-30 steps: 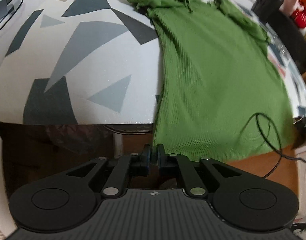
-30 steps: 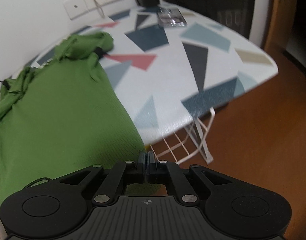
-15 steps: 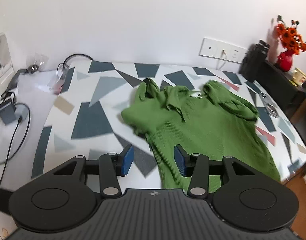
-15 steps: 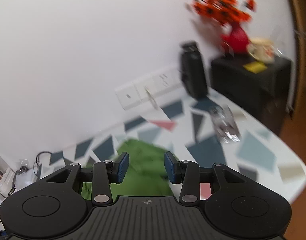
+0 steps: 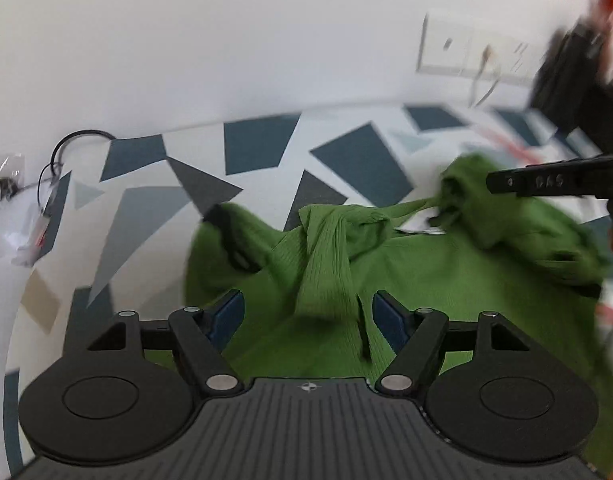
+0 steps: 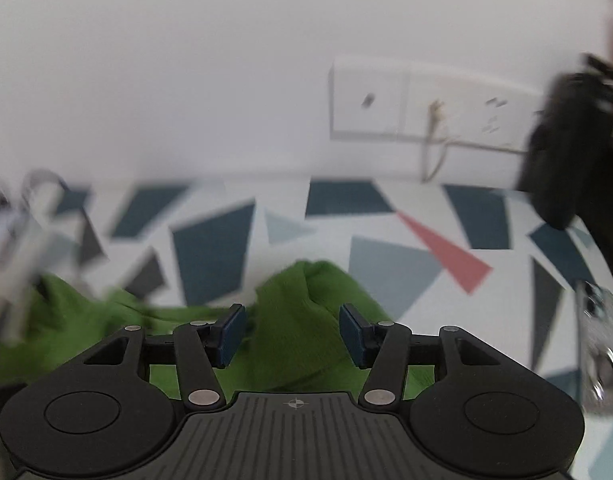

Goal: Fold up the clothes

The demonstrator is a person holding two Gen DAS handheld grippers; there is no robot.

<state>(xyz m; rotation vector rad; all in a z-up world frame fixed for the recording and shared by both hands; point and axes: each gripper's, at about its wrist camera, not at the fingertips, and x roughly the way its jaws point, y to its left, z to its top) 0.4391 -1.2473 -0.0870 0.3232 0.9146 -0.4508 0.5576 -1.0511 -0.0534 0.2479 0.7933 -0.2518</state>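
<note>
Progress: the green ribbed knit top [image 5: 406,280] is spread on the table, its upper end bunched into crumpled folds toward 12 o'clock; no neat fold is seen, and flattening and folding are judged to remain.
Table: a white top patterned with grey, dark blue and pink triangles [image 6: 386,268] is seen under the garment.
Wall: a plain white wall carries a white socket plate [image 6: 426,98] at 1 o'clock.
Clutter: a dark blurred object [image 6: 566,148] is seen at 2 o'clock, cables [image 5: 62,152] at 10 o'clock.
Left gripper [image 5: 306,316]: fingers held apart over the rumpled cloth, nothing clamped.
Right gripper [image 6: 292,334]: fingers held apart over a raised bunch, nothing clamped.
</note>
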